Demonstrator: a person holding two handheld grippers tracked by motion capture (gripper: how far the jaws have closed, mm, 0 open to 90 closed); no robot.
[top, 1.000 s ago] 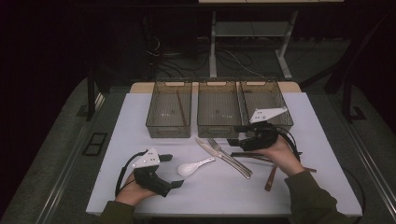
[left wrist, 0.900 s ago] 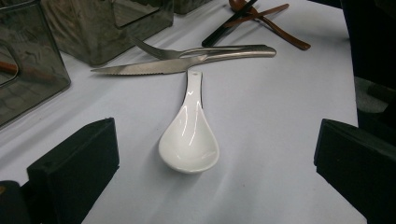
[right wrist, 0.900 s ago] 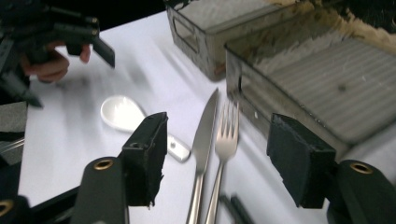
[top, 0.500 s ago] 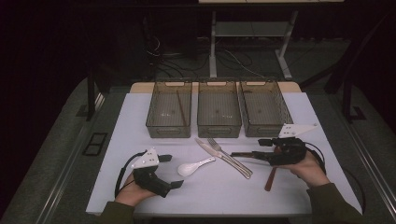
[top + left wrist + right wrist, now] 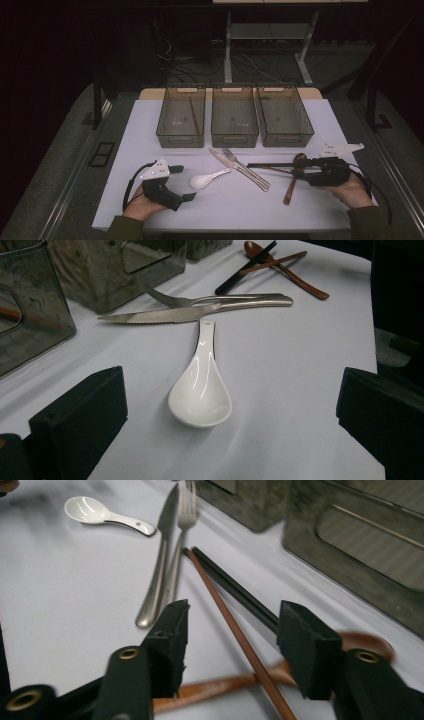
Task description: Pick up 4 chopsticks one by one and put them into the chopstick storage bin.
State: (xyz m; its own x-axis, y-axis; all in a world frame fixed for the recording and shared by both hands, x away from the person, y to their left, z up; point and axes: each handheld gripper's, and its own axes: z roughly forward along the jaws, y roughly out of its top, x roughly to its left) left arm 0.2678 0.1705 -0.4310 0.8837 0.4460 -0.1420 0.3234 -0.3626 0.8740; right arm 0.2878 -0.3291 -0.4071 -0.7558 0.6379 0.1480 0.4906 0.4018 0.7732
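Straddling the brown chopstick (image 5: 235,630) and the black one (image 5: 235,592) beside it, the right hand-held gripper (image 5: 230,630) has its jaws apart, and they have just been closing; the sticks lie between them, not yet pinched. Both sticks rest crossed over a wooden spoon (image 5: 291,182) near the worktop's right edge, so coming in low along their length lets the jaws slip on either side without nudging the spoon. The left hand-held gripper (image 5: 220,410) rests near the front-left corner, jaws wide apart, facing the white spoon (image 5: 201,390) but clear of it, seemingly waiting its turn. Knife (image 5: 227,162) and fork (image 5: 245,167) lie mid-worktop. Three bins (image 5: 235,137) line the back edge; the left one already holds a chopstick (image 5: 194,115), likely where this pair belongs.
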